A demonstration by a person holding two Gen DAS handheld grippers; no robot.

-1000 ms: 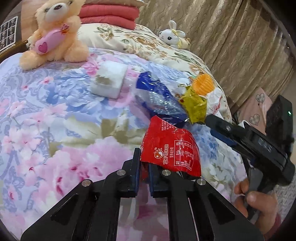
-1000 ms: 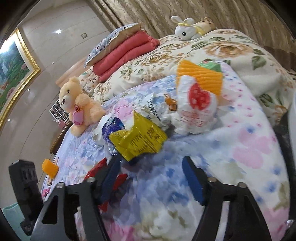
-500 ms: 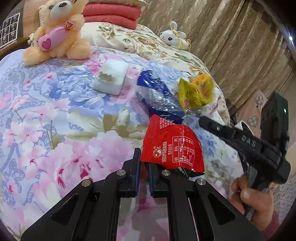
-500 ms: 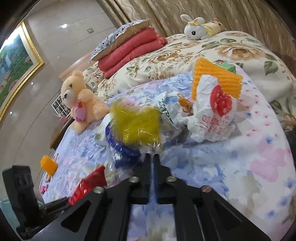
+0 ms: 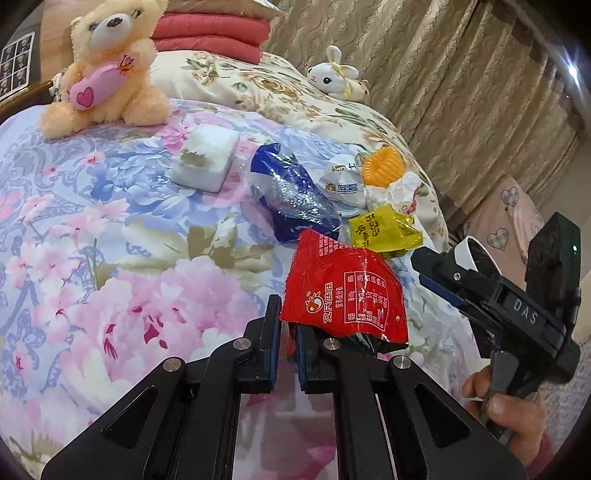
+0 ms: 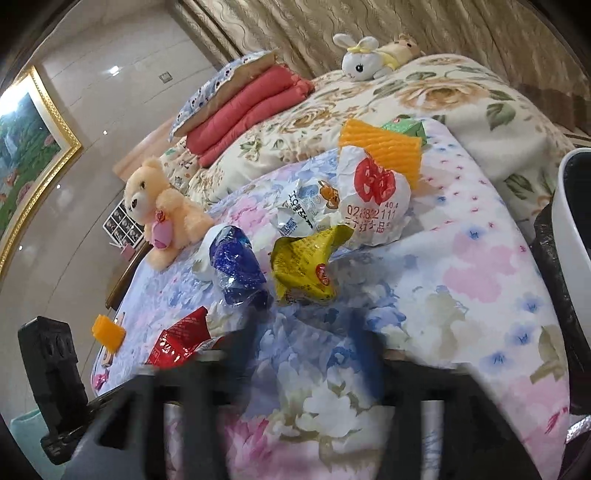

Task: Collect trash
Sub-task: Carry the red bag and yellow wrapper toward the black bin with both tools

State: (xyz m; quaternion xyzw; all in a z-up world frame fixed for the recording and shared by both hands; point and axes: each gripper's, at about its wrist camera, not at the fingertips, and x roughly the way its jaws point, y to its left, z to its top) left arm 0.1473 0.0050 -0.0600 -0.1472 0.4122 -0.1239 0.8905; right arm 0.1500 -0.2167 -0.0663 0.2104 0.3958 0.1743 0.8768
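Note:
My left gripper [image 5: 286,314] is shut on a corner of a red snack wrapper [image 5: 347,291], which stands up above the floral bedspread [image 5: 110,258]. The same red wrapper [image 6: 177,339] shows at lower left in the right wrist view. My right gripper [image 6: 306,332] is blurred, its jaws opening with nothing between them. Just beyond it a yellow wrapper [image 6: 303,266] lies on the bed, free of the pads. Beside it are a blue and clear bag [image 6: 236,266] and a crumpled white paper wrapper [image 6: 373,199]. In the left wrist view the yellow wrapper [image 5: 384,230] lies behind the red one.
A white foam block [image 5: 207,158] and an orange ridged piece [image 5: 382,168] lie farther back. A teddy bear [image 5: 107,70], a plush rabbit [image 5: 332,77] and folded red quilts [image 5: 210,33] sit at the head of the bed. A white bin rim [image 6: 569,206] stands at the right edge.
Half a second ago the right gripper was shut on the yellow wrapper and held it up. Now the wrapper lies on the bed and the jaws stand apart. The left gripper kept still.

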